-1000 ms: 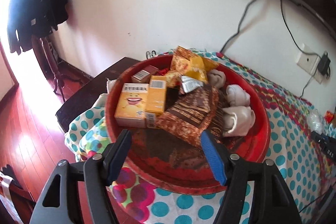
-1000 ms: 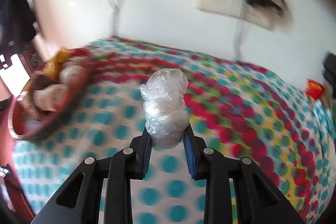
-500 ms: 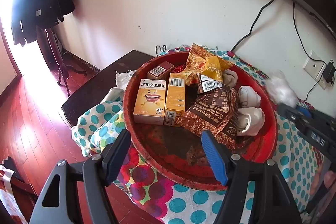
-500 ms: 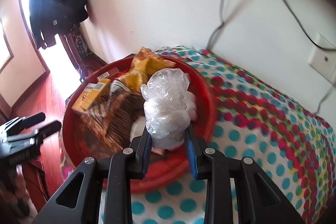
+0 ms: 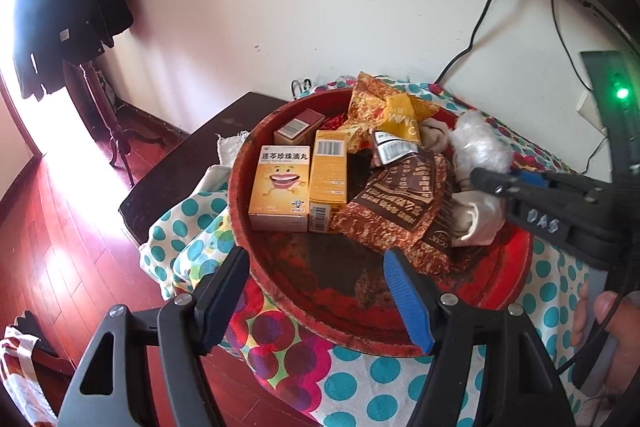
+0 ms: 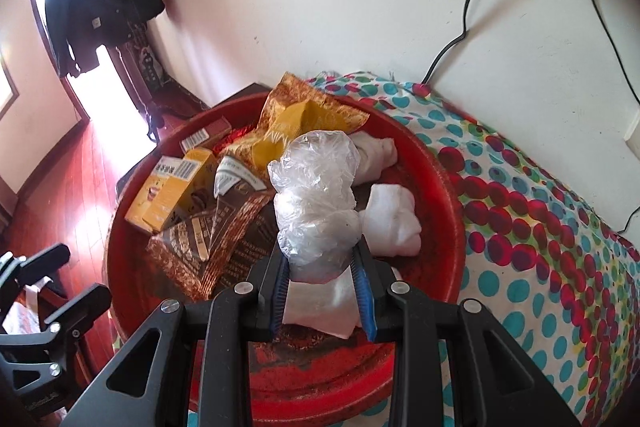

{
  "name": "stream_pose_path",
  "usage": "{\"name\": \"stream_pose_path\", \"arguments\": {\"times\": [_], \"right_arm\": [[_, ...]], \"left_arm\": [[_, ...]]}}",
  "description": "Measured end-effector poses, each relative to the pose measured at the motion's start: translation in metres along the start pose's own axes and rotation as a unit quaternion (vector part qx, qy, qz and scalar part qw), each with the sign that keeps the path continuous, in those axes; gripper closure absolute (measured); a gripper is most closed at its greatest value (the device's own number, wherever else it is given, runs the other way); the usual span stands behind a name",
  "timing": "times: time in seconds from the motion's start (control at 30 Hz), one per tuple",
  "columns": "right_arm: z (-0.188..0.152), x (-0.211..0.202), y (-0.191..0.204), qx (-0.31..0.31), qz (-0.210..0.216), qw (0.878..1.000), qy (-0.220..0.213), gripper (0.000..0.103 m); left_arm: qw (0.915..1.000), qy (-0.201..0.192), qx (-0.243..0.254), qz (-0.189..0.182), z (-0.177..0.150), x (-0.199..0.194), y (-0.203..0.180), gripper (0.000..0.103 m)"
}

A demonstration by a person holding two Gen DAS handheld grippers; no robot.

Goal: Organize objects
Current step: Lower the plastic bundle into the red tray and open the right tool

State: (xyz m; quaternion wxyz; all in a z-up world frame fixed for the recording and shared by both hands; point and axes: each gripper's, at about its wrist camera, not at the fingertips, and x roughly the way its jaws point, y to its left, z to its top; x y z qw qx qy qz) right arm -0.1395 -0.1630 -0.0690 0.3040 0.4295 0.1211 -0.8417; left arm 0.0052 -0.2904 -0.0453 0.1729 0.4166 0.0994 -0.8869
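Right wrist: packets [image 6: 224, 227] crowding tray [image 6: 444, 183]

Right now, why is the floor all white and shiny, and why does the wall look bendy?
Left wrist view: sunlight through the doorway burns out the wooden floor. Right wrist view: the same glare washes out the doorway. Both views: the fisheye lens curves the wall.

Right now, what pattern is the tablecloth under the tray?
Tablecloth: multicoloured polka dots on white; clearest in right wrist view.
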Motion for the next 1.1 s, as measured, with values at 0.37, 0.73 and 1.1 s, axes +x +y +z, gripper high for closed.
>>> {"name": "stream_pose_path", "arguments": {"times": [0.37,0.73,1.1], "right_arm": [[-0.016,-0.021,0.011,-0.029,-0.029,0.999,-0.006,0.021],[-0.077,-0.062,0.021,-0.065,-0.053,0.996,0.019,0.007],[-0.101,-0.062,0.020,-0.050,-0.043,0.997,0.045,0.006]], "left_arm": [[0.9997,-0.010,-0.002,-0.021,0.001,-0.011,-0.004,0.031],[0.9993,0.001,0.031,-0.020,-0.002,-0.014,-0.027,0.031],[0.9959,-0.009,0.067,-0.061,-0.008,-0.021,-0.050,0.031]]}}
